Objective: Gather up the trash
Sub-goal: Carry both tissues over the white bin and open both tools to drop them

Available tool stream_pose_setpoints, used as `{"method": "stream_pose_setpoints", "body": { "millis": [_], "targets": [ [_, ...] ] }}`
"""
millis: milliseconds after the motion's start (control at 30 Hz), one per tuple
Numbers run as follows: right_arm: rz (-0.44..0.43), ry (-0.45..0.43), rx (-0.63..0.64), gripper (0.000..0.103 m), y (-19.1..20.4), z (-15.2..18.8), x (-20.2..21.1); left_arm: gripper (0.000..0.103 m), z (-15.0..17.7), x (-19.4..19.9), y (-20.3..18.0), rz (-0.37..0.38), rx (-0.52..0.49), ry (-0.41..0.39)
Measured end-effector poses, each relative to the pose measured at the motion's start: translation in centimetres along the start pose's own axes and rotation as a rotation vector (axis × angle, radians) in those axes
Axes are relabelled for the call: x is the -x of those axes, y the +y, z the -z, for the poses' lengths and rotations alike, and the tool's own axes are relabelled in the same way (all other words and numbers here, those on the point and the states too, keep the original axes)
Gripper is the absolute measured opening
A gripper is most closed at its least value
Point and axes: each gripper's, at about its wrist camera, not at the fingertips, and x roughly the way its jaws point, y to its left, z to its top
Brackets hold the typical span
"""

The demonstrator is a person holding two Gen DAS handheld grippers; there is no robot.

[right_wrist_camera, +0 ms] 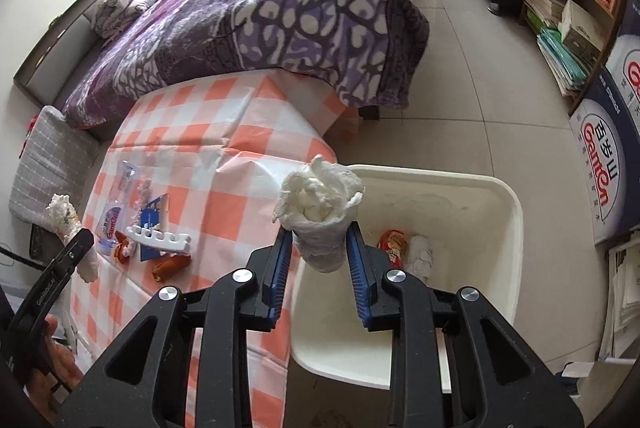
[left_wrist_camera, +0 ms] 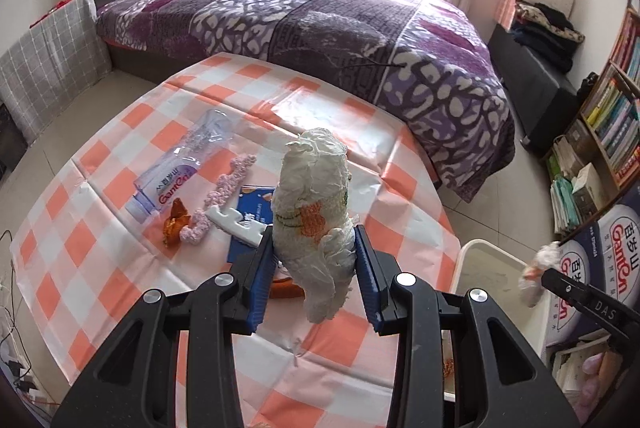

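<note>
My left gripper [left_wrist_camera: 316, 248] is shut on a crumpled white paper wad with an orange print [left_wrist_camera: 316, 212], held above the checked table [left_wrist_camera: 120, 228]; it also shows in the right wrist view [right_wrist_camera: 68, 224]. My right gripper [right_wrist_camera: 320, 240] is shut on a crumpled white tissue wad [right_wrist_camera: 320, 204], held over the left edge of the white bin [right_wrist_camera: 508, 204]. The bin holds a red wrapper [right_wrist_camera: 392, 246] and a white wad [right_wrist_camera: 422, 256]. On the table lie a crushed clear bottle [left_wrist_camera: 180, 168], a pink foam strip [left_wrist_camera: 224, 196], an orange wrapper [left_wrist_camera: 176, 222], a white comb-like piece [left_wrist_camera: 240, 222] and a blue packet [left_wrist_camera: 256, 208].
A bed with a purple cover [left_wrist_camera: 320, 28] stands beyond the table. A bookshelf [left_wrist_camera: 616, 100] and water cartons [right_wrist_camera: 600, 164] line the right wall. A grey checked cushion [left_wrist_camera: 44, 56] is on the left. Tiled floor [right_wrist_camera: 480, 68] lies between bed and bin.
</note>
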Motion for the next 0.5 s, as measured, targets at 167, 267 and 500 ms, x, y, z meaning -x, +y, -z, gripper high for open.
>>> {"method": "stream_pose_setpoints", "body": {
  "millis": [167, 267, 500],
  "targets": [
    [0.040, -0.060, -0.058, 0.068, -2.7, -0.7, 1.0, 0.038, 0.5, 0.1, -3.7, 0.052, -0.053, -0.012],
    [0.053, -0.099, -0.098, 0.075, -4.1, -1.3, 1.7, 0.038, 0.7, 0.2, -5.9, 0.086, -0.080, -0.018],
    [0.060, -0.136, -0.182, 0.079, -6.9, -2.5, 2.5, 0.038, 2.1, -0.6, -10.1, 0.138, -0.157, 0.007]
  ]
}}
